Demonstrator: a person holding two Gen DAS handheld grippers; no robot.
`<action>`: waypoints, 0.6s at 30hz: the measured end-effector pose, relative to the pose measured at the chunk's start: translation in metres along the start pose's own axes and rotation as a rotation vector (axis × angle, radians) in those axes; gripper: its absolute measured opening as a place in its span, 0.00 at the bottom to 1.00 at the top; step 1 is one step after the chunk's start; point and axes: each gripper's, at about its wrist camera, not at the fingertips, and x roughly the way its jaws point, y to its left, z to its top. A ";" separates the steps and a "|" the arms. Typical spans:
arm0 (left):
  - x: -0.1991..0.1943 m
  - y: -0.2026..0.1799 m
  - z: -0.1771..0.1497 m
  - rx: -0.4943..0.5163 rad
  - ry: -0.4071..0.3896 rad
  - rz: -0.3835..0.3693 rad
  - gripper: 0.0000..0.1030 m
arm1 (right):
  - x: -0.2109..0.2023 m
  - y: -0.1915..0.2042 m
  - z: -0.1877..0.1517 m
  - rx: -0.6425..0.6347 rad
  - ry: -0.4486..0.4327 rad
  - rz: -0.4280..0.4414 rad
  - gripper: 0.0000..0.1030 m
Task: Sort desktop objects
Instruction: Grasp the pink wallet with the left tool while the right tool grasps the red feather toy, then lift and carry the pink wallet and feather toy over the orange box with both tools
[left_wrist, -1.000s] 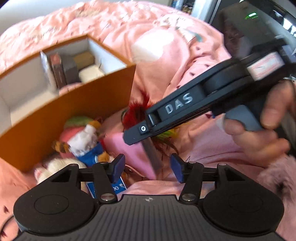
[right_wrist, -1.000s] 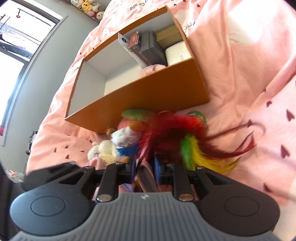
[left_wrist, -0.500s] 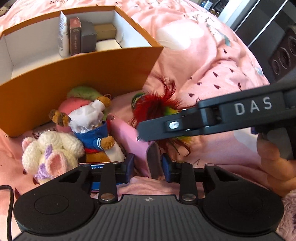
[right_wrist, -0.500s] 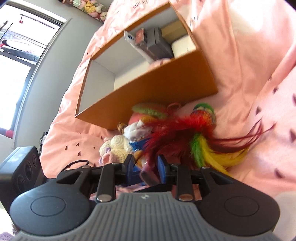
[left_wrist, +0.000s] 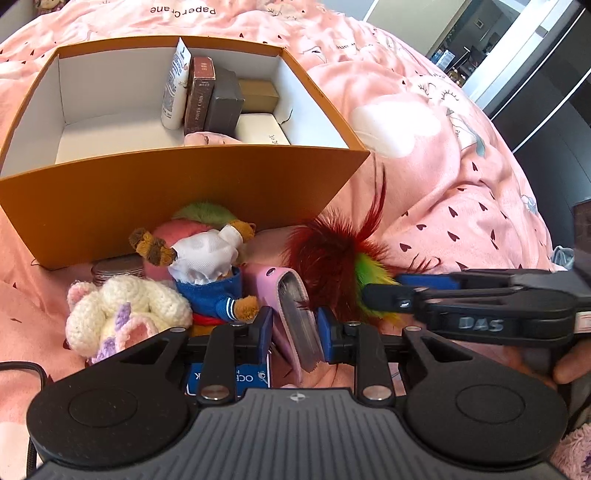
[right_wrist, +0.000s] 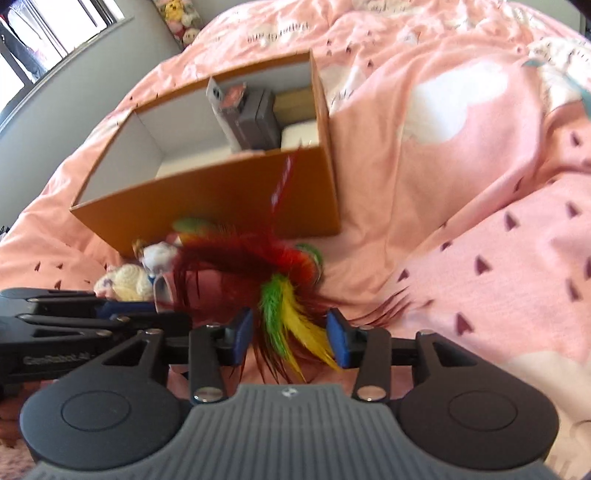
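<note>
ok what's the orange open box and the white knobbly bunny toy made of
Orange open box: looks like stiff cardboard, matte orange outside, plain white inside, with thin straight walls and a divider. White knobbly bunny toy: seemingly crocheted yarn, its surface bumpy with stitch loops.

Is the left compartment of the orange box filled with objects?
No, the left compartment of the orange box shows only bare white walls and floor.

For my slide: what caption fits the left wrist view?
Left gripper closing on a pink notebook before the orange box.

A pink-covered notebook (left_wrist: 291, 314) stands on edge beside red, green and yellow feathers (left_wrist: 340, 266), below the orange box (left_wrist: 177, 192).
</note>
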 end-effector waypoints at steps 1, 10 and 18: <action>-0.001 0.000 -0.001 -0.002 0.000 0.000 0.29 | 0.005 0.000 0.001 -0.005 -0.004 -0.006 0.44; 0.006 0.003 0.001 -0.027 0.012 -0.016 0.32 | 0.012 -0.009 0.014 0.041 -0.105 0.031 0.02; 0.011 -0.001 0.002 -0.024 0.016 -0.002 0.39 | -0.043 -0.022 0.026 0.091 -0.305 -0.088 0.01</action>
